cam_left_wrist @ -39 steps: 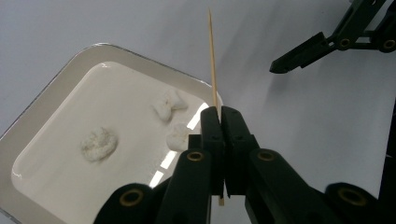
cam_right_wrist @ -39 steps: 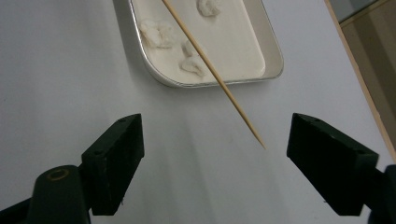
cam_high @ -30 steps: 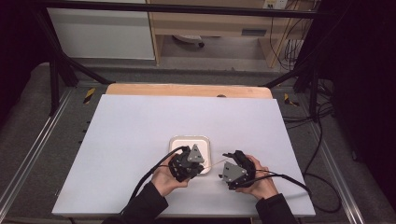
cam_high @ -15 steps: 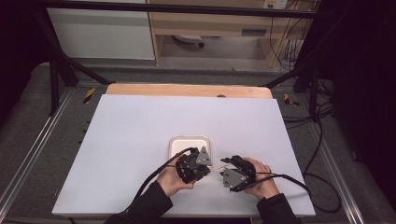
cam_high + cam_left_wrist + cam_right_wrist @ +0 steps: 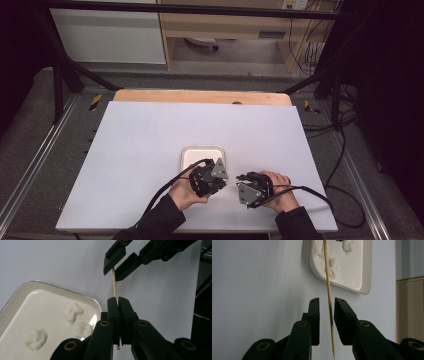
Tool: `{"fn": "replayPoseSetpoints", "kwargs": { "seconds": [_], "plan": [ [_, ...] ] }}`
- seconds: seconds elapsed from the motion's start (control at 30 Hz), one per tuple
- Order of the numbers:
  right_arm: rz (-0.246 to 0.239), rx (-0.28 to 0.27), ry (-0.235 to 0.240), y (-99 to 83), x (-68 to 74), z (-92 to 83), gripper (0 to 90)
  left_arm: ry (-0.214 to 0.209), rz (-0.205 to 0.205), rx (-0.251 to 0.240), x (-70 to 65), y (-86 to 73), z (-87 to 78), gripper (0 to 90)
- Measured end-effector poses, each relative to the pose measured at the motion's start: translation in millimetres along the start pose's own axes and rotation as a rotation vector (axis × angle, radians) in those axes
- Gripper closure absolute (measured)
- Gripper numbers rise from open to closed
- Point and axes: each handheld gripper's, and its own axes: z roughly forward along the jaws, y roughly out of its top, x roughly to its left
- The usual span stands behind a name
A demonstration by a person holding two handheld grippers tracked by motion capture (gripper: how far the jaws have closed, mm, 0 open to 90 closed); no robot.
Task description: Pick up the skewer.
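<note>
A thin wooden skewer (image 5: 114, 282) runs between the two grippers just in front of a white tray (image 5: 189, 152). My left gripper (image 5: 117, 302) is shut on one end of it, beside the tray's near corner (image 5: 96, 305). Three white doughy lumps (image 5: 72, 311) lie in the tray. My right gripper (image 5: 327, 306) has the skewer (image 5: 328, 290) between its jaws, which have just been closing; a gap still shows on each side of the stick. In the high view the left gripper (image 5: 220, 181) and right gripper (image 5: 242, 182) face each other tip to tip.
The white table top (image 5: 150, 135) stretches wide to the left and back. A wooden strip (image 5: 200, 96) borders its far edge. Black cables (image 5: 345, 150) hang off the right side, and metal rails (image 5: 30, 170) flank the table.
The left gripper has shifted a little toward the table's front, off the tray's edge. The right hand has stayed in place.
</note>
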Motion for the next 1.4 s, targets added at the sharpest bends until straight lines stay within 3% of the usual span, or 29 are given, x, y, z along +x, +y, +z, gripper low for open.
{"fn": "replayPoseSetpoints", "kwargs": {
  "seconds": [0.47,0.83,1.07,1.23,1.4],
  "plan": [
    [-0.028,-0.003,0.01,-1.0,-0.9,0.8,87.3,-0.012,0.007,0.004,1.6,-1.4,0.5,88.7],
    [-0.059,0.003,0.012,0.4,-0.9,-1.6,89.7,-0.016,-0.012,0.01,4.8,-1.8,0.9,88.5],
    [-0.049,0.015,0.019,1.7,-2.1,-1.7,89.7,-0.003,-0.021,0.017,7.4,-2.6,-0.8,87.4],
    [-0.06,0.036,0.015,1.5,-4.0,-2.4,89.7,0.023,-0.04,0.065,12.8,-4.0,-4.1,71.4],
    [-0.082,0.062,0.011,2.7,-6.0,-2.7,89.7,0.01,-0.067,0.129,18.2,-3.8,-2.4,60.6]
  ]
}}
